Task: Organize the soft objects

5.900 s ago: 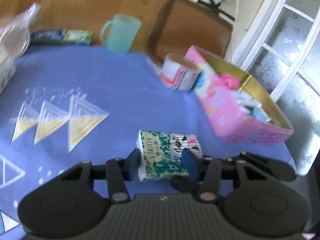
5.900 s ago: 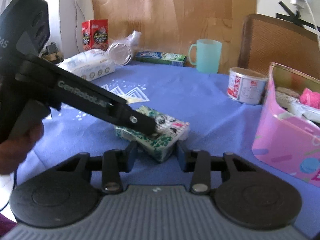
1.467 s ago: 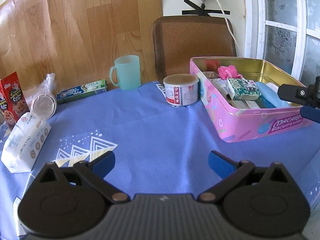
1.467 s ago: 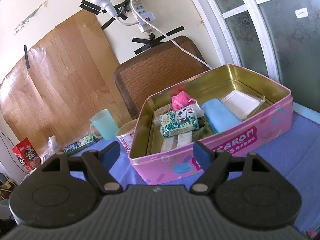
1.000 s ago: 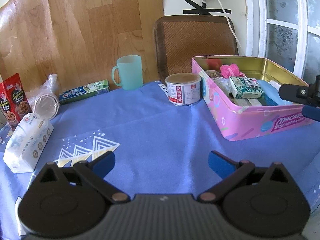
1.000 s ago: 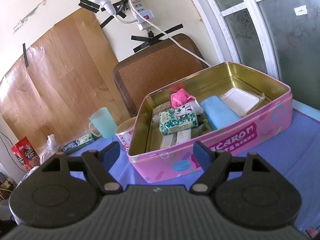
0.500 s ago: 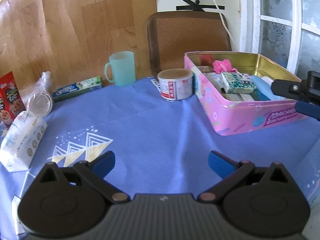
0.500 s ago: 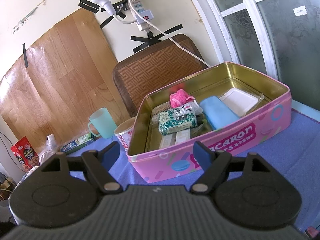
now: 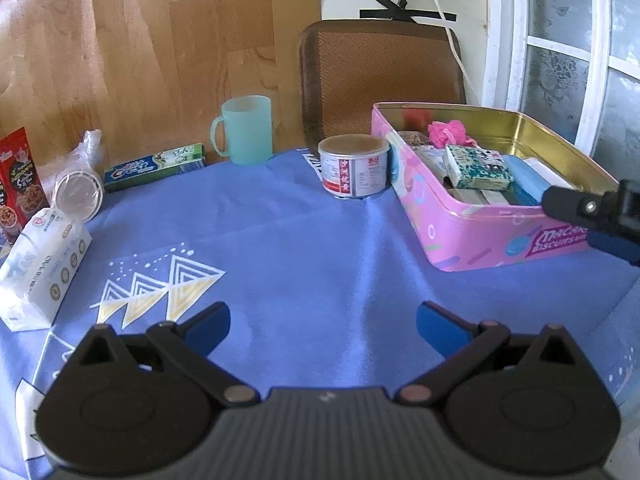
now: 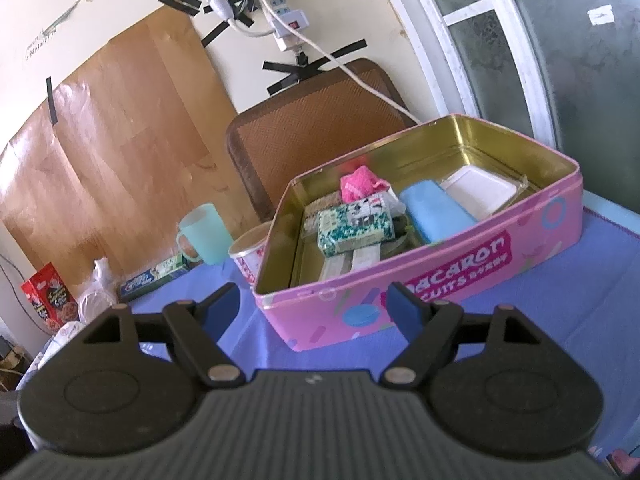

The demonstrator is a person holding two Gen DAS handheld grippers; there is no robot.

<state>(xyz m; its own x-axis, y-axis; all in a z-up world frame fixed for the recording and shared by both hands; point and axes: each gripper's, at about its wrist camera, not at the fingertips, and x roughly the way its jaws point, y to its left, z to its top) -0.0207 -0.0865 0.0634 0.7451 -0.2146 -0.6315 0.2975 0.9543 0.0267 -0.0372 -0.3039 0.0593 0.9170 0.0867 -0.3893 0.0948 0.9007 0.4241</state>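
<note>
Pink tin (image 9: 472, 236) holds the green tissue pack (image 9: 478, 168); the left gripper (image 9: 322, 326) hovers spread and empty over the blue cloth (image 9: 300, 248), a white pack (image 9: 42, 264) far left. From the right gripper (image 10: 314, 306), also spread and empty, the tin sits close; a careless reach could shove it.

soft things gathered in the pink tin (image 10: 472, 276)

a green-and-white patterned tissue pack (image 10: 354, 226) lies flat on top of other packets in the open, gold-lined biscuit tin, a pink fluffy item (image 10: 358, 184) just behind it, a light blue roll (image 10: 434, 212) beside it. a white tissue pack (image 9: 42, 264) lies on the blue cloth, well apart.
</note>
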